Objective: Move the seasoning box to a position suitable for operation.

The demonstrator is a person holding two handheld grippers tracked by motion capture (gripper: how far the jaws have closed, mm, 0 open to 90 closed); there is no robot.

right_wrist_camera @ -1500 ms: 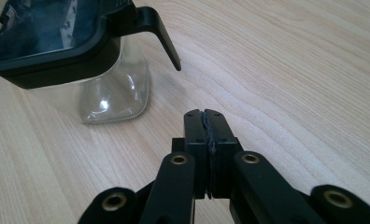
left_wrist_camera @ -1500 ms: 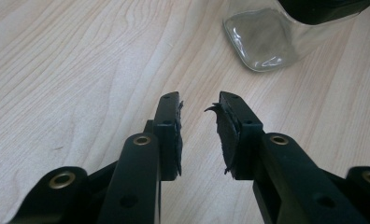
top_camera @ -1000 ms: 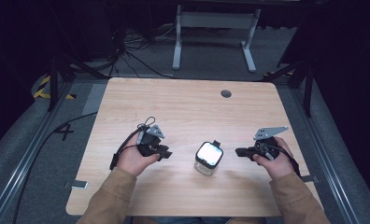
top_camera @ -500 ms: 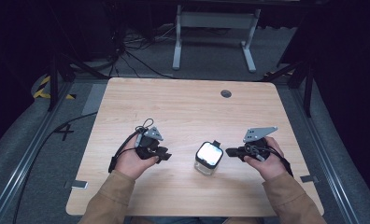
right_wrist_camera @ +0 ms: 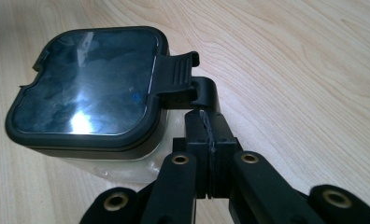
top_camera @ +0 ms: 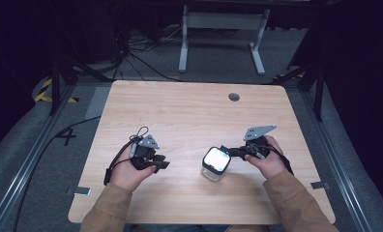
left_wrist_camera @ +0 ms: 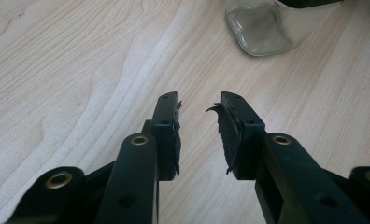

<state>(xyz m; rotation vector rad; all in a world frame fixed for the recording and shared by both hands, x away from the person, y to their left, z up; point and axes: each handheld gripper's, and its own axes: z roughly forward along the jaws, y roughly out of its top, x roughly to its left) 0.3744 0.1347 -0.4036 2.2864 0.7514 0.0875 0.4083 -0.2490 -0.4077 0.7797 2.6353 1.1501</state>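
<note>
1. Centrally, a clear square jar [top_camera: 215, 164] with a black-rimmed lid [right_wrist_camera: 87, 81] stands upright on the light wooden tabletop [top_camera: 189, 111], toward the near edge and right of the middle.
2. The right gripper [top_camera: 233, 152] comes at the jar from the right, its jaws pressed flat together with nothing between them.
3. In the right gripper view the closed tips sit just under a ribbed black latch tab [right_wrist_camera: 181, 70] that juts from the lid's edge; whether they touch the tab I cannot tell.
4. The left gripper [top_camera: 160, 163] rests low over the tabletop, left of the jar and apart from it, with bare wood between them.
5. Its jaws stand partly open with a clear gap and nothing in it; the dark pads [left_wrist_camera: 227, 133] look frayed at their edges.
6. In the left gripper view the jar's glass base [left_wrist_camera: 260, 28] shows ahead and to the right of the jaws.
7. A black cable [top_camera: 117, 159] loops from the left gripper around the left hand [top_camera: 126, 171].
8. A round dark grommet [top_camera: 234, 97] sits in the tabletop near its far edge, well away from both grippers.
9. Beyond the tabletop, a grey metal stand [top_camera: 221, 34] and loose cables [top_camera: 136, 53] lie on the dark floor.
10. Nothing lies between either gripper and the jar.
</note>
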